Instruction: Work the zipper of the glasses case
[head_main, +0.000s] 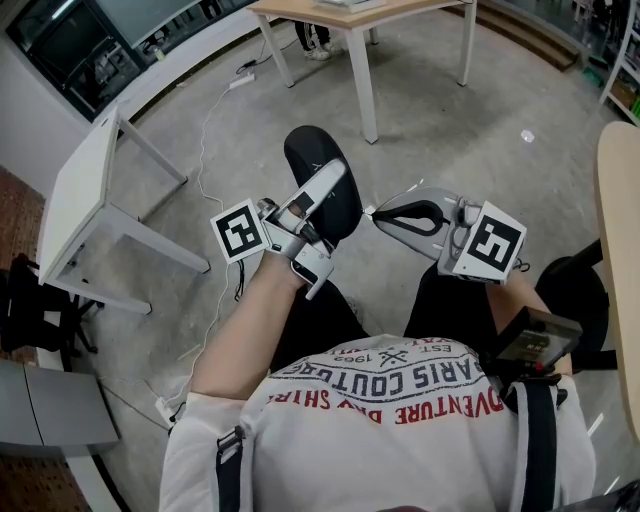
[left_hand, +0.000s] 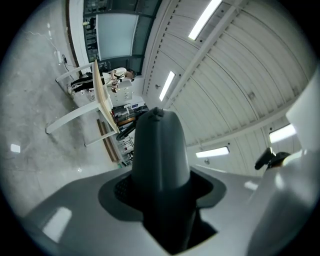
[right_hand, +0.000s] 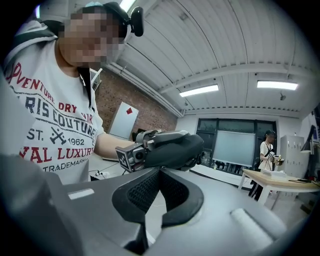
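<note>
Glasses case (head_main: 318, 160) held up in mid-air
The left gripper (head_main: 322, 195) clamps it; the right gripper (head_main: 376, 213) is closed, tips at its edge (whether they pinch the zipper is unclear).

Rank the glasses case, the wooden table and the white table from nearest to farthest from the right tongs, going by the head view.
1. Glasses case: just left of the right tongs, almost at their tips.
2. Wooden table: ahead of the tongs, at the top of the view.
3. White table: far over on the left side.
</note>
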